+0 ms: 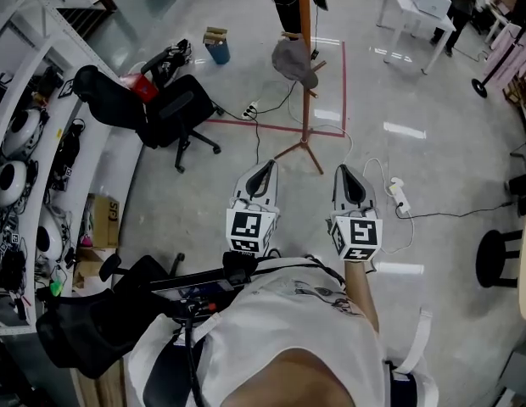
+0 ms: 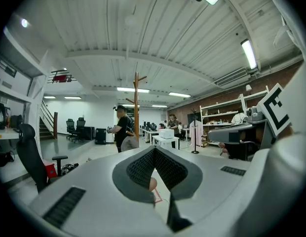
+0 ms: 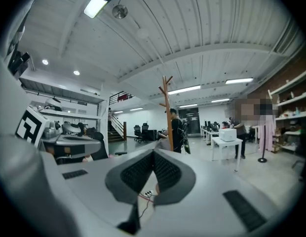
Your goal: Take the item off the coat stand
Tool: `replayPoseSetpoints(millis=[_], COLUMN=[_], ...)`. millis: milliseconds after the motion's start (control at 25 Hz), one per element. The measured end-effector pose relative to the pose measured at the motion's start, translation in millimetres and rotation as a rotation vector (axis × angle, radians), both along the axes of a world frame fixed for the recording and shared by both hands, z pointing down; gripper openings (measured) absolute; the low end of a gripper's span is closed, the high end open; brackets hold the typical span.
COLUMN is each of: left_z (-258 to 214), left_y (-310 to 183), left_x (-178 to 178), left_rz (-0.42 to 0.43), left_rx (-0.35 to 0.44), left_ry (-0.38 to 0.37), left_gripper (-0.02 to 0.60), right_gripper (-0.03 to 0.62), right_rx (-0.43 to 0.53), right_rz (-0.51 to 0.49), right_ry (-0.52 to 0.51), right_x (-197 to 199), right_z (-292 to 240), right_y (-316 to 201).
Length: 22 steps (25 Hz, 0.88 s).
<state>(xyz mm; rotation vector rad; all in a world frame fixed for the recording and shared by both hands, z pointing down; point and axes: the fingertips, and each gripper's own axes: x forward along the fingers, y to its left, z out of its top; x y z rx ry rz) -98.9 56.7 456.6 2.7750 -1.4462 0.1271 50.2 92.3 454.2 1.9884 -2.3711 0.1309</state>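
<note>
Wearer's white shirt (image 1: 280, 329): lowest in the head view, behind both claws.

Left claw (image 1: 265, 168): clenched, pads meeting at the tips, nothing between them. Points forward, level with its twin.

Right claw (image 1: 344, 170): likewise clenched and empty, just beside the left one.

Coat stand (image 1: 305, 100): wooden pole with angled pegs on splayed feet. It is straight ahead of both claws and well apart from them. Its feet sit within a red floor tape (image 1: 343, 83) outline.

Grey cap (image 1: 294, 62): the task's item, soft fabric by its look. It hangs on a peg at the pole's left side, ahead of the left claw's tips, untouched.

Black office chair (image 1: 174, 108): ahead and to the left of the left claw, off the direct route.

Power strip (image 1: 398, 195): on the floor just right of the right claw.

Black cable (image 1: 256, 142): crosses the floor ahead of the left claw, near the stand's feet.

Handling note, step in hand: this is the approach, not yet a grasp. Judged best practice:
- Step over the cable and walk up to the stand.
- Open one claw before contact.
- Bring the cap's brim or crown edge between the pads and pinch.
- Lift upward along the peg rather than tugging sideways, which could rock the stand.
- Use the spare claw to steady the pole if needed.
</note>
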Motion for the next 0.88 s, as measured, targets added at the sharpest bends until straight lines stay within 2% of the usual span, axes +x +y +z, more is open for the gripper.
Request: replayPoseSetpoints(millis=[600, 880], left_z=[27.5, 46.5], left_y=[22.4, 19.2], left_x=[33.7, 43.8], left_rz=[0.004, -0.017], left_rx=[-0.046, -0.079], left_ry=[-0.034, -0.05], left_gripper=[0.005, 0.005], right_gripper=[0.005, 0.005], right_rx=[-0.033, -0.057], right_rz=[-0.072, -0.086], right_ry=[-0.038, -0.063], right_x=[12.4, 25.9], right_z=[22.1, 38.0], right_y=[16.1, 6.4])
